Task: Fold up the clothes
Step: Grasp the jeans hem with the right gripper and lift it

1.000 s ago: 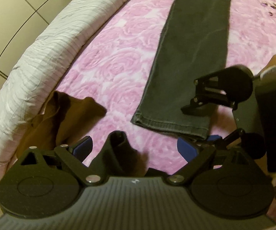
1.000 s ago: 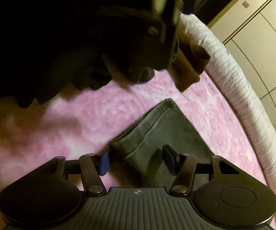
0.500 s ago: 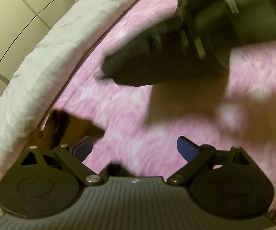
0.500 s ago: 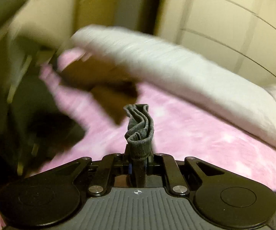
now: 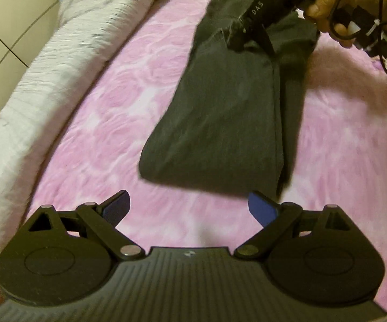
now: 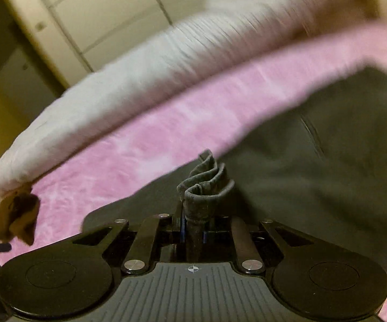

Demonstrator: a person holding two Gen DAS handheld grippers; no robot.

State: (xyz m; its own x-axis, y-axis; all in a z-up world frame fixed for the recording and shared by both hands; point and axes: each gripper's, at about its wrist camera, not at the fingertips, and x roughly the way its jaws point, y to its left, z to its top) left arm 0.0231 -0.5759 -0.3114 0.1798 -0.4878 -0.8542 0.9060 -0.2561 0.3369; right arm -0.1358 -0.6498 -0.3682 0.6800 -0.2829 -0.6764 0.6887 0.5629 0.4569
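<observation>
**Trousers: first fold in progress**

The bed (image 5: 91,123) carries the dark trousers (image 5: 220,123), doubled lengthwise. Right tongs (image 6: 193,228) are clamped on the bunched hem (image 6: 207,182), laid near the waist. Left tongs (image 5: 190,209) stand spread, empty. Next: release hem, flatten fold.

Dim warm light, motion blur, fisheye

Pink rose-print bedspread (image 5: 91,123) spreads ahead of and beneath both grippers. White ribbed quilt (image 5: 32,86) lies rolled along its far-left edge in the left view, ahead in the right view. Beige panelled wardrobe (image 6: 107,8) stands beyond the quilt. Brown cloth (image 6: 16,220) sits low left of the right gripper, at the quilt's end.
</observation>
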